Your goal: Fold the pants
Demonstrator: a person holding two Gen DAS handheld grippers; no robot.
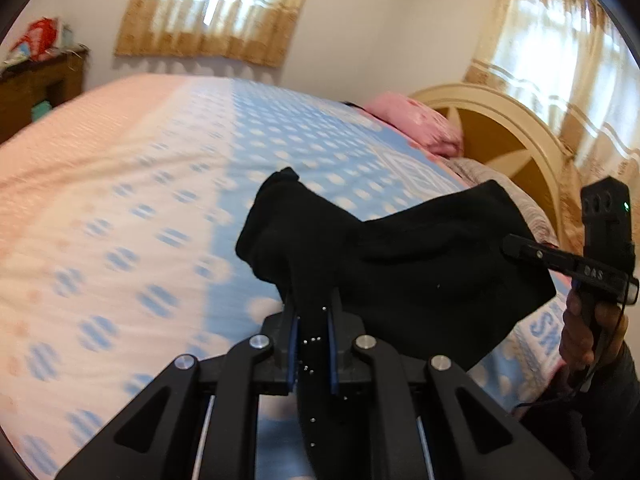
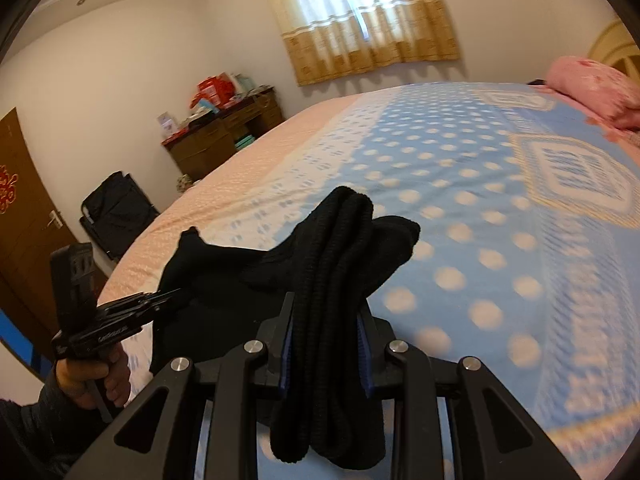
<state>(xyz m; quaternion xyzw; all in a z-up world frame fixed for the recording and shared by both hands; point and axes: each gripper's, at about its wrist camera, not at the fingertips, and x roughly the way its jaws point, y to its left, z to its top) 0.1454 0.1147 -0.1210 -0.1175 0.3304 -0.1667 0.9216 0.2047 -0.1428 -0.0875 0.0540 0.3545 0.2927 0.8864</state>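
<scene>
Black pants (image 1: 420,264) hang in the air above the bed, stretched between my two grippers. My left gripper (image 1: 312,312) is shut on one bunched end of the pants. It also shows at the left of the right wrist view (image 2: 172,294). My right gripper (image 2: 326,316) is shut on the other end, a thick folded bundle of ribbed black fabric (image 2: 336,264) that droops over its fingers. The right gripper shows at the right of the left wrist view (image 1: 510,246), gripping the pants' edge.
A bed with a blue, white and pink patterned cover (image 1: 168,184) lies below. A pink pillow (image 1: 416,124) and cream headboard (image 1: 500,128) are at its far right. A wooden dresser (image 2: 224,136) with clutter and a black suitcase (image 2: 116,212) stand by the wall.
</scene>
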